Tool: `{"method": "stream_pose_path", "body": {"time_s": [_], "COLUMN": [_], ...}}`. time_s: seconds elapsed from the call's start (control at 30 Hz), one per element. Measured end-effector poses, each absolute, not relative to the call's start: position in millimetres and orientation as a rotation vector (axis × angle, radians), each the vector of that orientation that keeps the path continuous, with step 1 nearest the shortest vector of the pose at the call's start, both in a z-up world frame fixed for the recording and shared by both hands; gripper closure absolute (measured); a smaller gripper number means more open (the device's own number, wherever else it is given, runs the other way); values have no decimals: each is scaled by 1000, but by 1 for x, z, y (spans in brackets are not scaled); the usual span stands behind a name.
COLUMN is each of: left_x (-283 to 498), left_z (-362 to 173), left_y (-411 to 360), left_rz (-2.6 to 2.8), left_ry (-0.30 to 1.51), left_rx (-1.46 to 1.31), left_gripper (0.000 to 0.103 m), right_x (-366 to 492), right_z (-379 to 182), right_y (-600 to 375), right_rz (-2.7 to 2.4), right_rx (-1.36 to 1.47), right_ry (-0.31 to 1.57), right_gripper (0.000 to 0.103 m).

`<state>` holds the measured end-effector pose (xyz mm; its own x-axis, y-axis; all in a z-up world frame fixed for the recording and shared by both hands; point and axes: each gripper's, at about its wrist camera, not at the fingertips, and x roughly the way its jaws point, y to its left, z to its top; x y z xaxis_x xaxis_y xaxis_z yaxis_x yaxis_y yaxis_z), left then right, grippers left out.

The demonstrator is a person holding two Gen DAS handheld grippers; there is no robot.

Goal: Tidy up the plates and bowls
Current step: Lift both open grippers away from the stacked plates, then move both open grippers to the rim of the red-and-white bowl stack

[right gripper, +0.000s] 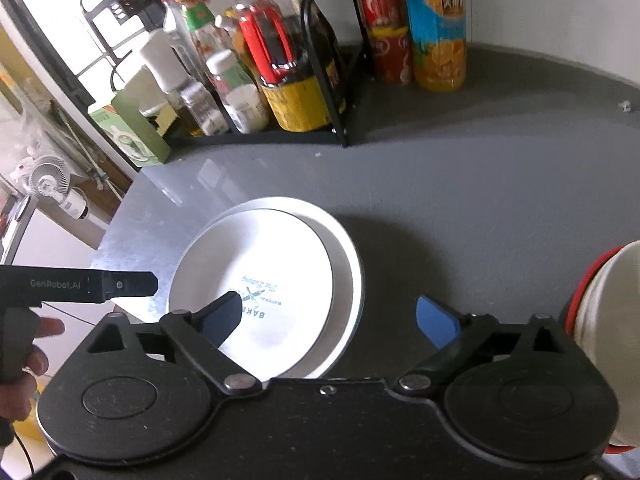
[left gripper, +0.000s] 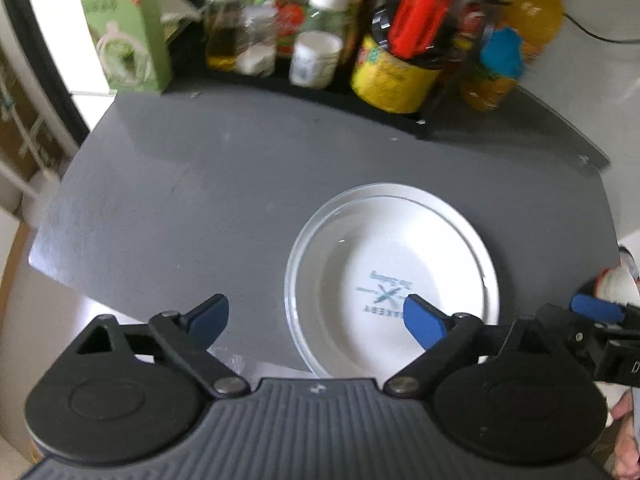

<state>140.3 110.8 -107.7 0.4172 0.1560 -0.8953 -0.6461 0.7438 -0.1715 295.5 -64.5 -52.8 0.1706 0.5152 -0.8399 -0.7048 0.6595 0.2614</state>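
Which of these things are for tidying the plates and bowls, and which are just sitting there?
For the job:
- white round plate with blue printed lettering, nested in a clear glass dish
- white bowl with a red rim
- left gripper and right gripper, jaws open and empty

Just lying about:
- black wire rack of sauce bottles
- orange juice bottle
- green cardboard box

A white bowl (right gripper: 608, 320), perhaps red-rimmed, is cut off at the right edge.
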Motion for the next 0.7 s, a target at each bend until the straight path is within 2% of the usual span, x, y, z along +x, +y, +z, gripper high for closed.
{"method": "stream_pose_path", "body": {"time_s": [0.1,0.7], "left_x": [140,189], "left_z": [-94,-50], "left_y": [100,13], "left_rz": [524,327], "left_ry": [1007,971], "left_rx": [-513,-384], "left_gripper": [5,4], "right_x": [291,300], "right_z": [-41,-2], "right_y": [-72,-177], "right_rz": [875,682], "right_rx": [-197,-34], "right_ry": [1066,953], "right_gripper": [1,0]}}
